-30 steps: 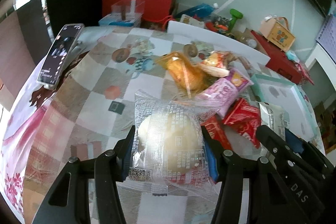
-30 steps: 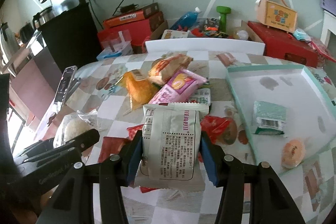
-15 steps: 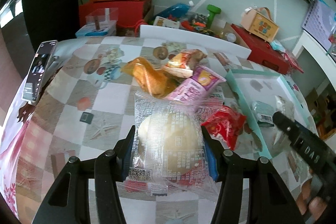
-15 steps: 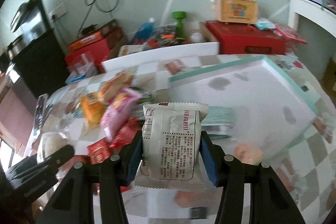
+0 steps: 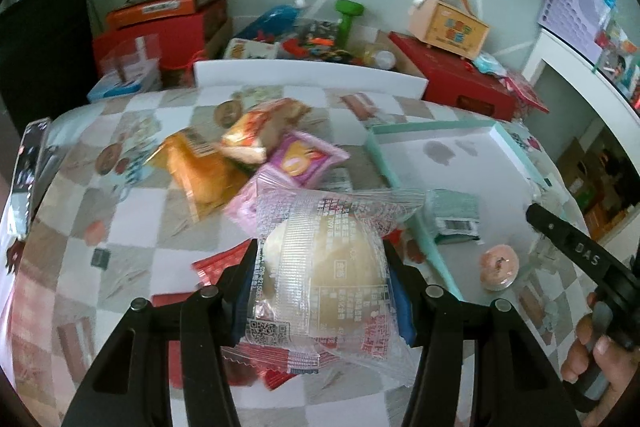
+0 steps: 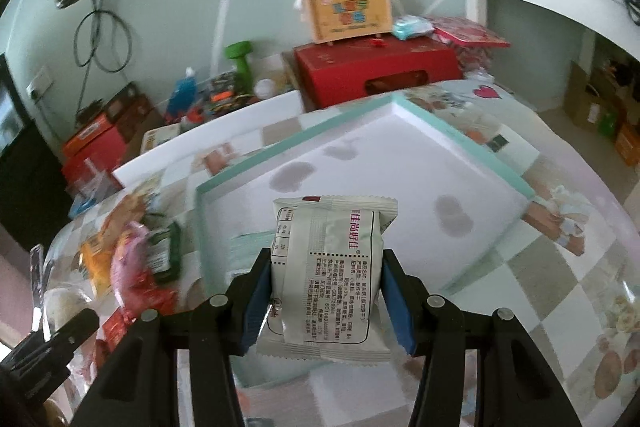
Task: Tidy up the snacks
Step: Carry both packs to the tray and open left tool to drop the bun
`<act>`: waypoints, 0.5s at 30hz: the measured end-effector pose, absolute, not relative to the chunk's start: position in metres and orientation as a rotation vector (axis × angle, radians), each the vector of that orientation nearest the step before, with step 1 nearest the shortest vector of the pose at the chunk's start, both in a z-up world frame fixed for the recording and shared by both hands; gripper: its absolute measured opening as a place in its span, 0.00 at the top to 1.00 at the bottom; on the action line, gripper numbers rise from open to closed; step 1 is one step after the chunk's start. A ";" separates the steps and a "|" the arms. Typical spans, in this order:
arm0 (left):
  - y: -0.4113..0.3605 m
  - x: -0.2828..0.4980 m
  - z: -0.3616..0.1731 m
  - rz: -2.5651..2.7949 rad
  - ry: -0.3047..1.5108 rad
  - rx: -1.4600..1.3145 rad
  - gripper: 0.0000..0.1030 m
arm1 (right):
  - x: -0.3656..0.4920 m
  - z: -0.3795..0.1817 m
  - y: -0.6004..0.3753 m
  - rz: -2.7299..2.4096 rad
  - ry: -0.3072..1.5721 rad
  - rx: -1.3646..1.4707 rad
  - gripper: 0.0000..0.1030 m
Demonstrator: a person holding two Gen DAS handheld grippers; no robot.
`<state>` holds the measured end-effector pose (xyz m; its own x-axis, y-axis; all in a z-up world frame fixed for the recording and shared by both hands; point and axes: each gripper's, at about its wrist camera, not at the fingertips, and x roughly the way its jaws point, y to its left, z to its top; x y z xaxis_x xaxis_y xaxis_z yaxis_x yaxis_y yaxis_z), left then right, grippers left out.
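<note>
Counting from the left of the left wrist view, one phone [image 5: 28, 167] lies half cut off at nine o'clock on the checked-cloth counter [image 5: 132, 223]. Toward eleven o'clock sits a loose heap of snacks: one orange crinkled packet [image 5: 200, 171], one yellow-and-red packet [image 5: 256, 135], one pink-purple packet [image 5: 304, 159], and several red sachets [image 5: 220, 263] partly hidden under the left tool [image 5: 322, 279]. That tool is closed partway, its blue pads pressing both sides of one clear-wrapped pale round bun [image 5: 324, 263]. At two o'clock lies one white shallow tray with a mint-green rim [image 5: 432, 127]; inside it are two things, a mint-green packet [image 5: 456, 215] and a small pink round snack [image 5: 500, 265]. At four o'clock a person's hand [image 5: 592, 351] grips a black handle, mostly cut off.

In the right wrist view the right tool [image 6: 326, 291] is likewise clamped partway on one white foil pouch with printed text [image 6: 330, 275], held above the tray's near edge. The heap at nine o'clock is blurred.
</note>
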<state>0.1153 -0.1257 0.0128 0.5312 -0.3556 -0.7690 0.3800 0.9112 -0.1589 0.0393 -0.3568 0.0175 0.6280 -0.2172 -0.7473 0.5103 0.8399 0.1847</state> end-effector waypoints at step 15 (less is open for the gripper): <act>-0.218 0.151 0.018 -0.557 0.936 0.087 0.44 | 0.047 -0.005 -0.403 -0.463 0.785 0.439 0.46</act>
